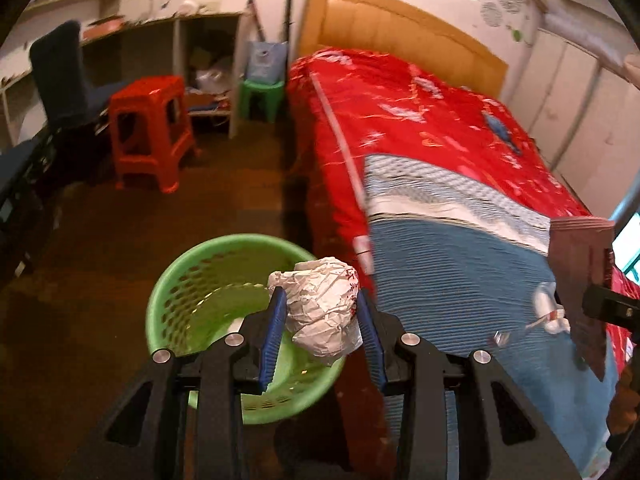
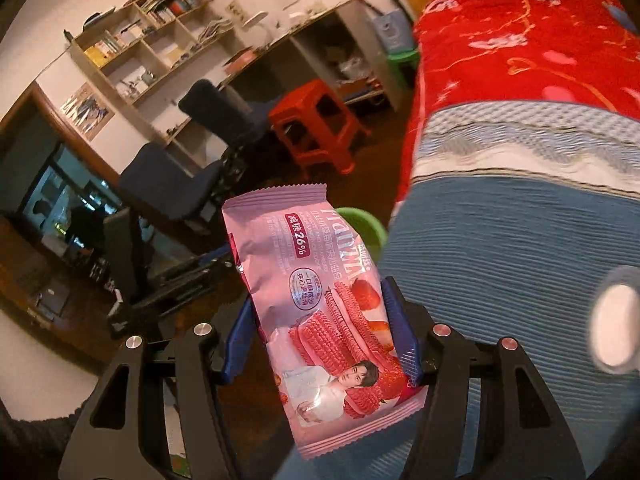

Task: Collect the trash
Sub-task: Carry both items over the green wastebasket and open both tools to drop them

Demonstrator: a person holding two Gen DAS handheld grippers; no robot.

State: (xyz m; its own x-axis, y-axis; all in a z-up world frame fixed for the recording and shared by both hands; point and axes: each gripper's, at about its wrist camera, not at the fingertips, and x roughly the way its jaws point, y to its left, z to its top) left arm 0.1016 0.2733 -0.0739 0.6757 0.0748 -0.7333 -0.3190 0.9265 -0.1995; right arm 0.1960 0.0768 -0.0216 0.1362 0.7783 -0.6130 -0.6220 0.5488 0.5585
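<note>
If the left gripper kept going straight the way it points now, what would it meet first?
Most likely the green basket on the floor: the left gripper, shut on the crumpled paper ball, points down over its rim beside the bed, though depth is uncertain.

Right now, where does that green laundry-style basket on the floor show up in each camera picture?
Left wrist view: green basket, lower centre-left, on the floor beside the bed, partly behind the crumpled paper ball.
Right wrist view: only its rim peeks out, centre, behind the pink snack packet.
Shared landmark: red stool.
</note>
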